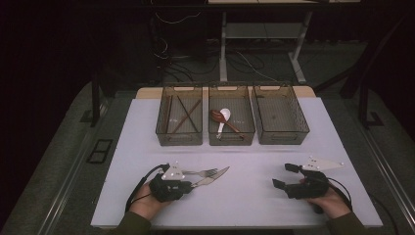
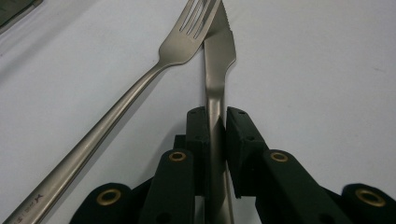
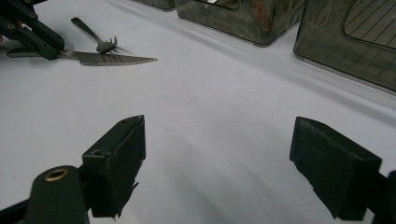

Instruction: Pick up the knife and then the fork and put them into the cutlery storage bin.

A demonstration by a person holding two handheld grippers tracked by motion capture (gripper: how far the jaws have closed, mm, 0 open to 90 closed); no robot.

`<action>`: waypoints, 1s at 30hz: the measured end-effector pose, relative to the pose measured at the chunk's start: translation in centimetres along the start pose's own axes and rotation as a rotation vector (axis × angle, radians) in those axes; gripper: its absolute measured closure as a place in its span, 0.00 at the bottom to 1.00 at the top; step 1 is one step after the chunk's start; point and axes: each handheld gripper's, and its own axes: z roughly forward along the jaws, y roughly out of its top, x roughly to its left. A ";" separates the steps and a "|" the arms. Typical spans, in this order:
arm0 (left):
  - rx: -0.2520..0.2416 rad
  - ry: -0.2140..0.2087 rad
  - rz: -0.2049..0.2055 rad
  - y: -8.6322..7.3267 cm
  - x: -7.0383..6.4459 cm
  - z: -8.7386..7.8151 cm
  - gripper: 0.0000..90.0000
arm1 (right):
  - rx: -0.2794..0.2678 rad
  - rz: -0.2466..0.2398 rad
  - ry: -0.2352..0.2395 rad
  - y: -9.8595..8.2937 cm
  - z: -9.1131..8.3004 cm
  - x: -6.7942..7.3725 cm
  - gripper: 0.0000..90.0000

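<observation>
L gripper (image 1: 188,185) sits near the front-left of the white table (image 1: 254,196), jaws clamped on the handle of a knife (image 1: 213,176); in the left gripper view the blade (image 2: 218,60) runs straight out from between the pads, serrated edge up near the fork tines. Fork (image 1: 201,172) lies just beside the knife, on its far side, its head crossing or touching the blade near the tip; can't tell which. R gripper (image 1: 282,176) is well apart at front-right, jaws wide apart, nothing between them, held just over bare table. Three mesh bins at the back: left bin (image 1: 179,139) w/ chopsticks (image 1: 183,116), middle bin (image 1: 231,139) w/ white spoon (image 1: 223,120) and brown spoon (image 1: 218,116), right bin (image 1: 281,138)
</observation>
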 end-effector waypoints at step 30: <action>-0.102 -0.060 0.057 2.3 -2.0 -0.2 0.88 | -0.006 0.003 -0.002 0.1 -0.1 0.1 0.20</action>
